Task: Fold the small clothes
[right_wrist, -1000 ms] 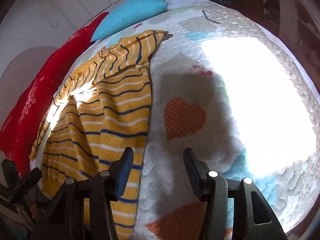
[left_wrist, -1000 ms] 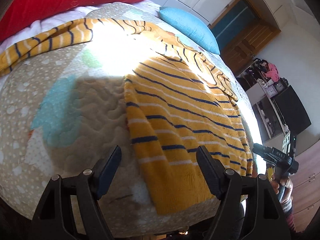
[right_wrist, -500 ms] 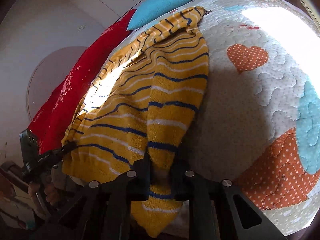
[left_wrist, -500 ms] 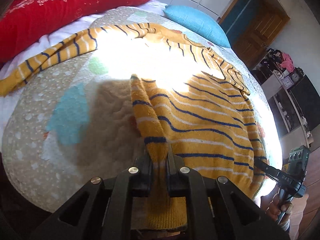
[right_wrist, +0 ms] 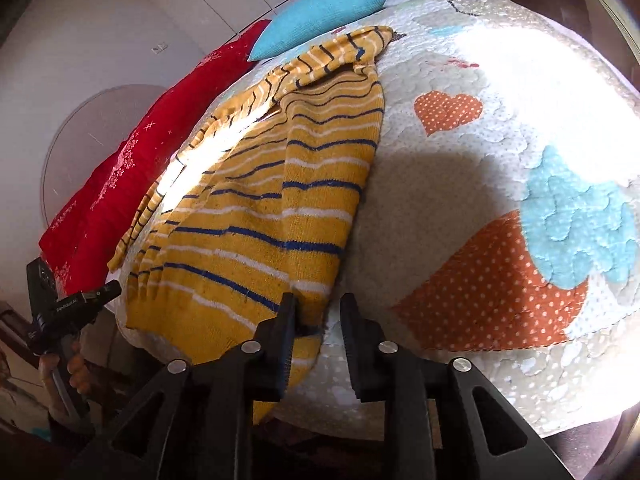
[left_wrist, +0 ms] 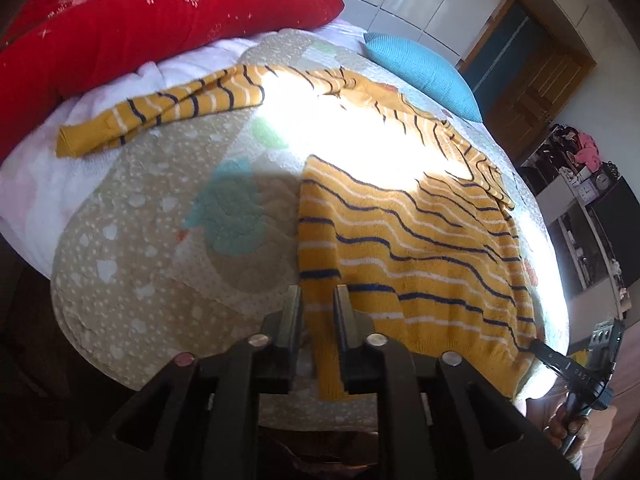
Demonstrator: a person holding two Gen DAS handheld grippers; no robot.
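Observation:
A yellow sweater (left_wrist: 420, 248) with navy and white stripes lies flat on the quilted bed (left_wrist: 140, 240), one sleeve (left_wrist: 168, 112) stretched toward the far left. Its hem hangs over the near edge. My left gripper (left_wrist: 318, 304) stands at the hem's left corner, jaws opening, with the loose fabric lying between them. In the right wrist view the sweater (right_wrist: 260, 208) fills the left half. My right gripper (right_wrist: 318, 312) sits at the hem's right corner, jaws opening, the fabric touching only the left finger. Each gripper shows in the other's view, held by a hand: the right gripper (left_wrist: 572, 364), the left gripper (right_wrist: 68, 312).
A red pillow (left_wrist: 140, 20) and a blue pillow (left_wrist: 424, 72) lie at the head of the bed. Bare quilt (right_wrist: 460, 184) spreads on either side of the sweater. A wooden door (left_wrist: 532, 80) and cluttered shelves (left_wrist: 580, 184) stand beyond the bed on the right.
Both grippers went from wide open to shut on the hem corners, drew the sweater toward the near edge, and have now parted their jaws, letting the fabric slacken.

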